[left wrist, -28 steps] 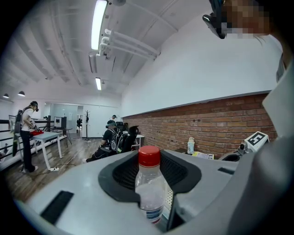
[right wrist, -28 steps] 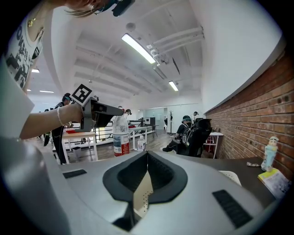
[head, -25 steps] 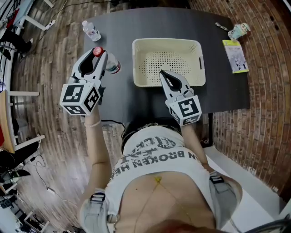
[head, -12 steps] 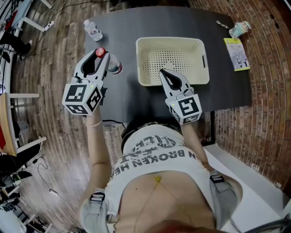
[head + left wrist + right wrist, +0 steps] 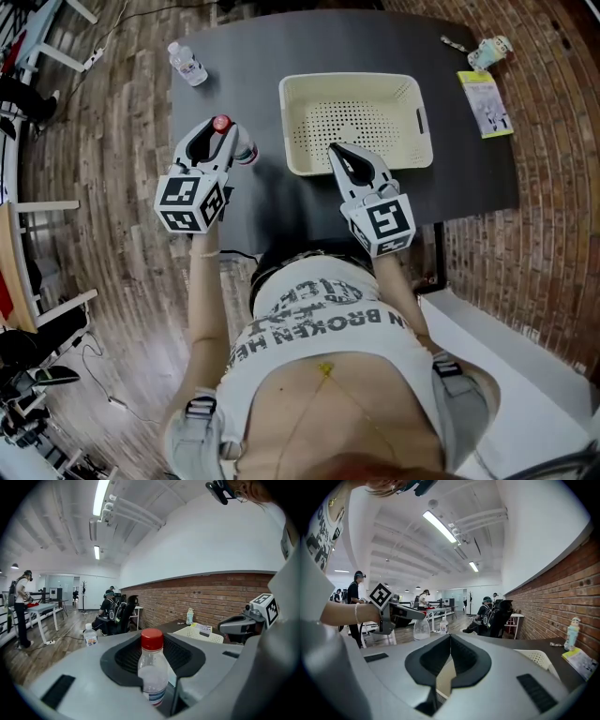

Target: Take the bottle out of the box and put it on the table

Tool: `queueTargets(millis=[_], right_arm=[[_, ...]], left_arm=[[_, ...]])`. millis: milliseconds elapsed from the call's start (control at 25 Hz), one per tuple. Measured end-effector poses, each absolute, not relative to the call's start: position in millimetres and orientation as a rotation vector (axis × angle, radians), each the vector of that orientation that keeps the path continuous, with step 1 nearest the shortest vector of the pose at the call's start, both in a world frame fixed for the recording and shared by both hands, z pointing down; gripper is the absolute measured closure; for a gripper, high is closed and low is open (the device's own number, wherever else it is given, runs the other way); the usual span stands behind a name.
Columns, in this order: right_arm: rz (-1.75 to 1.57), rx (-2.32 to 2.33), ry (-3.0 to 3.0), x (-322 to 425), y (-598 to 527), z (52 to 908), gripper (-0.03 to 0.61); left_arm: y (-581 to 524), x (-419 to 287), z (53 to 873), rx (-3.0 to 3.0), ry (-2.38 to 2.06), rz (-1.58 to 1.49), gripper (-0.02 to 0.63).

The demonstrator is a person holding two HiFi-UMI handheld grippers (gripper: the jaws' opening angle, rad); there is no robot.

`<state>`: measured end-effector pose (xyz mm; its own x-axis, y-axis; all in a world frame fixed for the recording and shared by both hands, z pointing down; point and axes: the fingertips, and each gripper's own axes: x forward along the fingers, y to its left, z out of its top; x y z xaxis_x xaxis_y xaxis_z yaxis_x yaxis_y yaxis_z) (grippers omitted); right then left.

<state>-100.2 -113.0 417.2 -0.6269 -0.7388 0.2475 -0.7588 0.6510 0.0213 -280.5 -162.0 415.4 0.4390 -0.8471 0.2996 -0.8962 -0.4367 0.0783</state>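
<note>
A clear plastic bottle (image 5: 242,150) with a red cap (image 5: 221,123) stands upright between the jaws of my left gripper (image 5: 223,131), which is shut on it over the left part of the dark table (image 5: 281,47). In the left gripper view the bottle (image 5: 152,674) fills the gap between the black pads (image 5: 124,656). The cream perforated box (image 5: 356,82) sits at the table's middle with nothing in it. My right gripper (image 5: 335,150) rests over the box's near rim, jaws shut and empty. From the right gripper view the held bottle (image 5: 422,629) shows at the left.
A second small water bottle (image 5: 188,64) stands at the table's far left corner. A yellow booklet (image 5: 484,103) and a small figurine bottle (image 5: 492,52) lie at the far right. Wooden floor, chairs and other people surround the table.
My left gripper has sunk lower with the bottle and drifted slightly right and nearer. The right gripper and the box have stayed put.
</note>
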Motion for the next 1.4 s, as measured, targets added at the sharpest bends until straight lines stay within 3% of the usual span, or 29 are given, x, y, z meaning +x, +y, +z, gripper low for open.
queueTargets(millis=[520,1400], right_arm=[[0.134,1.243,-2.603,-116.6,-110.2,424.6,0.569],[0.151,1.245,-2.584,-134.8,-109.7,435.2,0.569]], left_arm=[[-152.0,-270.3,485.8,2.442,-1.458,0.395,0.466],[-135.0,-262.4,492.7,2.539,-1.420,0.372,0.466]])
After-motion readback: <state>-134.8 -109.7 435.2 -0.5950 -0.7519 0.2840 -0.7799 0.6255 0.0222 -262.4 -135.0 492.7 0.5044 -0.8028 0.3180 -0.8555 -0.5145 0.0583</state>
